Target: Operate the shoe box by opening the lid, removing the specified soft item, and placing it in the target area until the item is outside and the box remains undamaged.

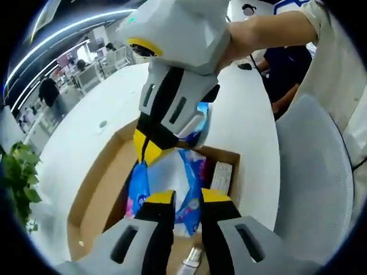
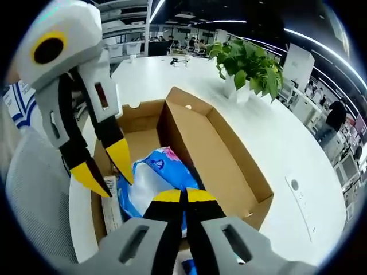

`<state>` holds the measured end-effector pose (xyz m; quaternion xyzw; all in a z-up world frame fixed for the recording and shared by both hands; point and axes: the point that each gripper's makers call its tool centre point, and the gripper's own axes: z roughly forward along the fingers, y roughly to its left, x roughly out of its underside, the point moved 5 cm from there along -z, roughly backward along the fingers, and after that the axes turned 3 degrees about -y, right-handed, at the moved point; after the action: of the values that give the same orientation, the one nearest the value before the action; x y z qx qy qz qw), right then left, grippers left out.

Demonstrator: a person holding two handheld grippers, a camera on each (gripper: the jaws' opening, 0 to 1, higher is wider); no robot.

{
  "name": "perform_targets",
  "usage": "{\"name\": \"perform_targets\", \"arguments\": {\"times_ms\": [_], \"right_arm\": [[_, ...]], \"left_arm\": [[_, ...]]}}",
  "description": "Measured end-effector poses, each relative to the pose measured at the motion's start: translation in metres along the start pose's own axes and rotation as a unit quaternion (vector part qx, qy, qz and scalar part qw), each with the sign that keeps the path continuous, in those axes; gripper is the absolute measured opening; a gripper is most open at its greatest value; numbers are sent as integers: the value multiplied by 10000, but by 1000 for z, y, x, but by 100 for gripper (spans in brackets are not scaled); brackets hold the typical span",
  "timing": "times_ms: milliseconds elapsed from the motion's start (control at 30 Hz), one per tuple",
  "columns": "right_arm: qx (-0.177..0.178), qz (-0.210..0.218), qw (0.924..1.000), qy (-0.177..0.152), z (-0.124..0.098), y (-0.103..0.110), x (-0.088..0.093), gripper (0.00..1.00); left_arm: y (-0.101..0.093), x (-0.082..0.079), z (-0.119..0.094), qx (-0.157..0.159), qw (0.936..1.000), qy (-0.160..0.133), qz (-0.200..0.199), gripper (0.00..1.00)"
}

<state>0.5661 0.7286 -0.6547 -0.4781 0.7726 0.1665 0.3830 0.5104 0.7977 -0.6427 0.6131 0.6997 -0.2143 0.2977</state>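
The open shoe box point(image 2: 229, 166) sits on the white table point(image 2: 321, 172) beneath both tongs. Inside it lies the blue-and-white soft pack point(image 2: 150, 182). The right gripper point(image 2: 184, 196) is clamped on it; the left gripper point(image 1: 187, 197) hangs just above, jaws apart.

Open-plan office, long white table point(image 2: 298, 149), potted plant point(image 2: 248, 66), ceiling strip lights point(image 1: 69, 34), distant desks point(image 1: 92, 71)

Bright ceiling strip lighting, sharp, edges fisheye-warped.
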Motion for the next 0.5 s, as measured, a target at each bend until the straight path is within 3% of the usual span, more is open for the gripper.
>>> {"name": "perform_targets", "arguments": {"times_ms": [100,500], "right_arm": [[5,3,10000,0,-1,0,0,0],[43,-36,10000,-33,-7,0,-3,0]], "left_arm": [[-4,-2,6,84,9998,24,154,19],[-3,8,26,198,9976,394,537,12]]}}
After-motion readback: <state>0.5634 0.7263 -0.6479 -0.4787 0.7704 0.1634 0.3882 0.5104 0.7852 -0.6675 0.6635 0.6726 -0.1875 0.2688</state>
